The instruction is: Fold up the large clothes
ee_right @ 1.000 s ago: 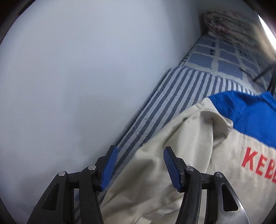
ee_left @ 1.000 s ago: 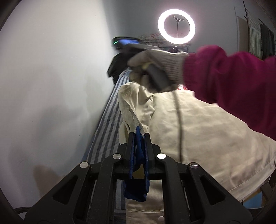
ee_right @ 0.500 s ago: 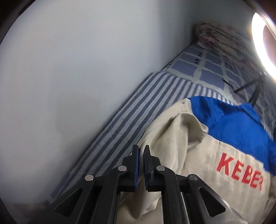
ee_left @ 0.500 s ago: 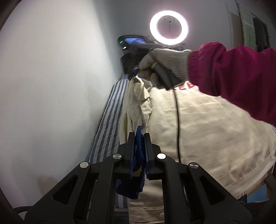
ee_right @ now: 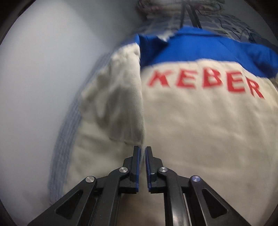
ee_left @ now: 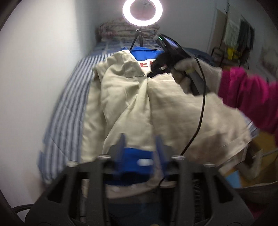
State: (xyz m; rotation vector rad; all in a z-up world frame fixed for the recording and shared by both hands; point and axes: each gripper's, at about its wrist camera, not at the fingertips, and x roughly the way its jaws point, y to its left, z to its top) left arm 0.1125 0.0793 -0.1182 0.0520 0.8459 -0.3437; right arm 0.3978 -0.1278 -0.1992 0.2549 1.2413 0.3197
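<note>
**Jacket lies on the striped bed**

Cream jacket [ee_right: 199, 132] with a blue top and red letters lies on the striped bed [ee_left: 69, 104], next to the white wall [ee_left: 34, 69]. The left tongs [ee_left: 139, 146] have just been opening and stand apart, with a blue cuff [ee_left: 135, 166] loose between them. The right tongs [ee_right: 142, 154] are almost together, and I cannot tell if cloth is pinched in them. A gloved hand [ee_left: 196, 73] in a pink sleeve [ee_left: 248, 93] holds them. A ring light [ee_left: 142, 11] glows behind.
</note>
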